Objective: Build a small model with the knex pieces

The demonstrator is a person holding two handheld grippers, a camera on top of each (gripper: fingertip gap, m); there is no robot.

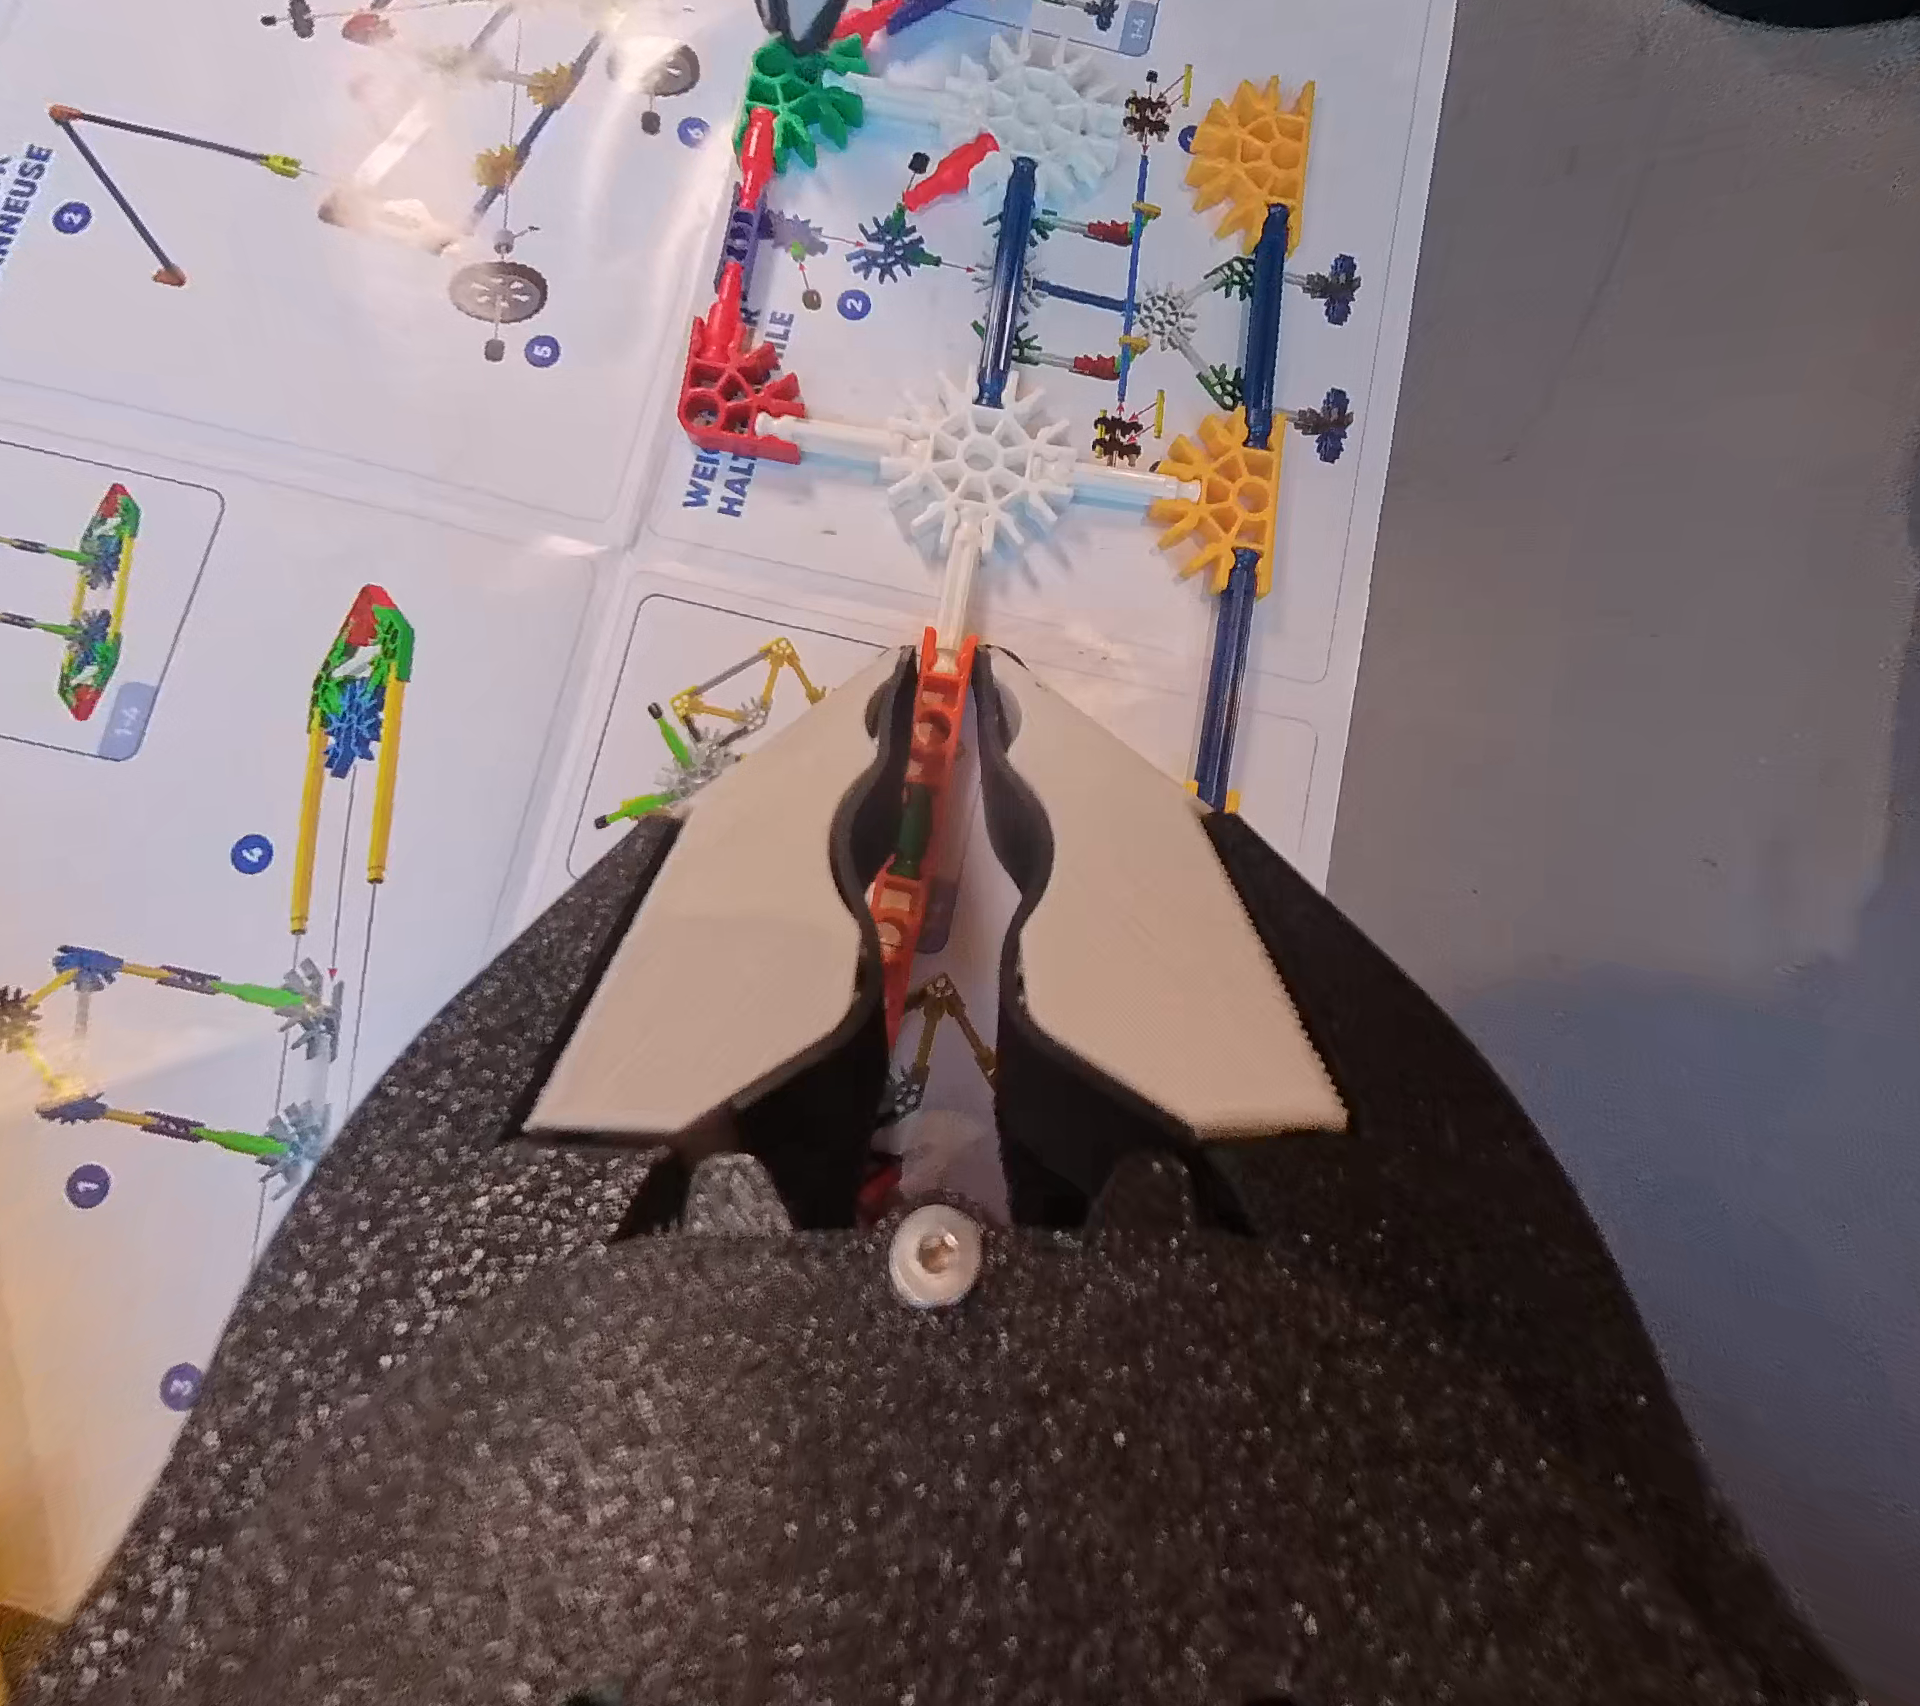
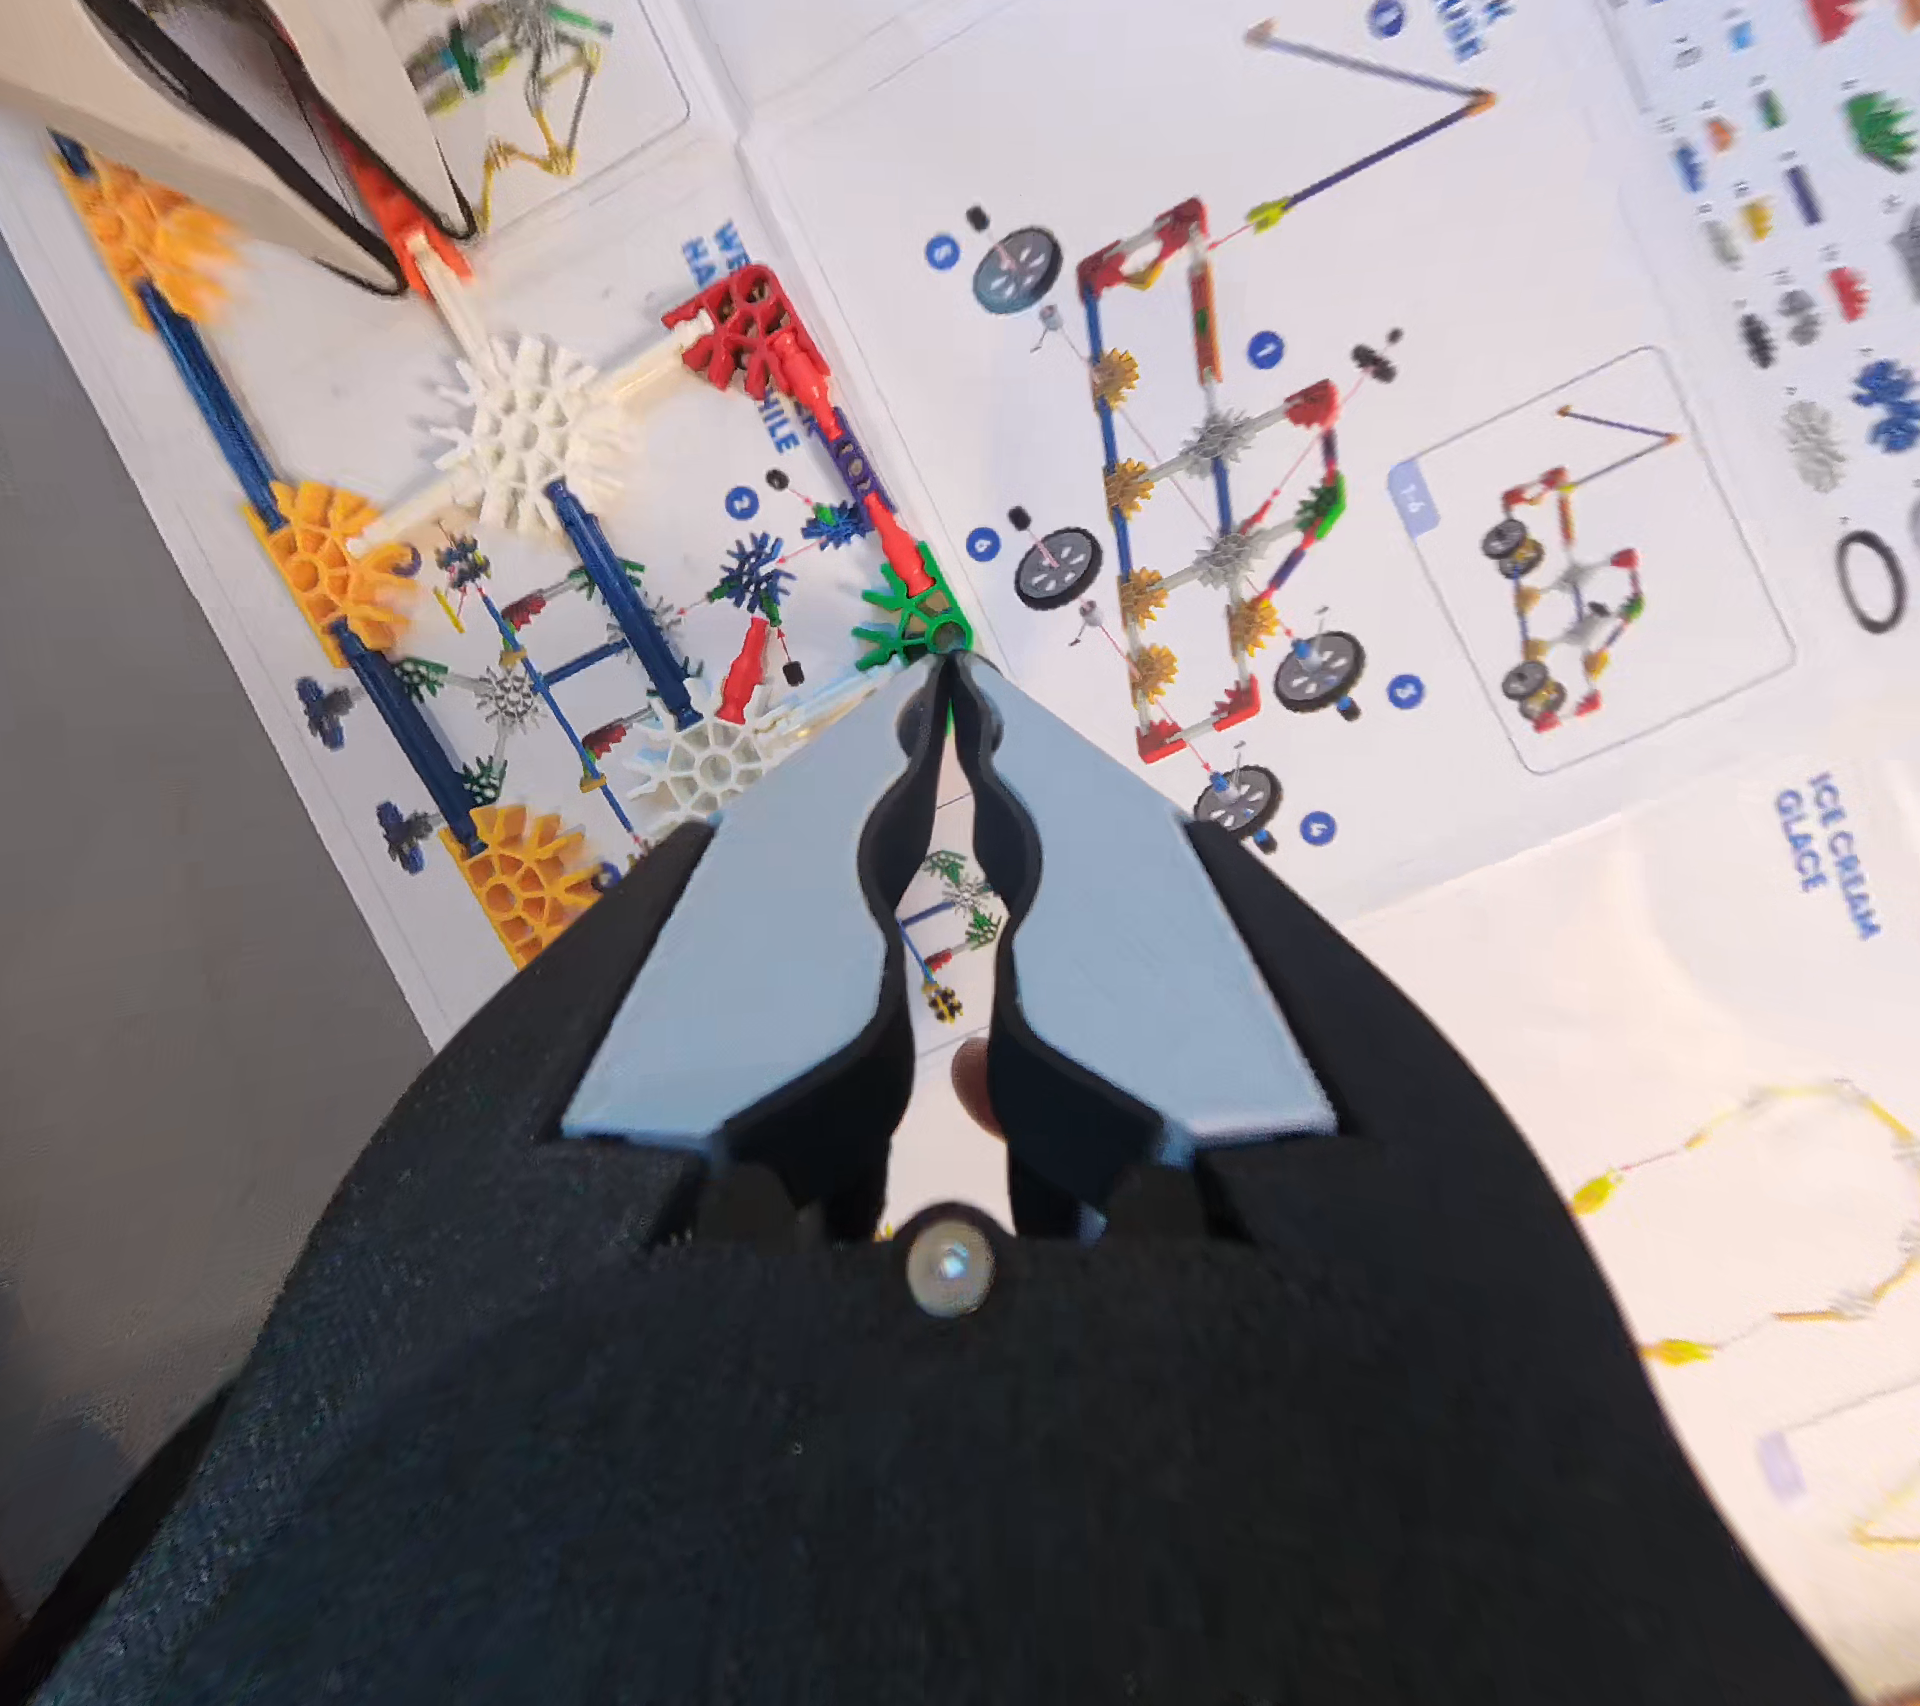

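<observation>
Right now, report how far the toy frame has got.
Built: connectors and rods joined into a frame on the instruction sheet. In hand: left gripper shut on an orange connector at the frame's white rod; right gripper shut, tips on the green connector. Left over: one red rod lies loose inside.

The left tool (image 1: 940, 669) has beige fingers with black pads; the right tool (image 2: 948, 669) has pale blue ones. The toy frame (image 1: 977, 461) mixes white, yellow, red, green and blue pieces on a white printed sheet (image 1: 416, 409). The table (image 1: 1662, 513) is grey.
</observation>
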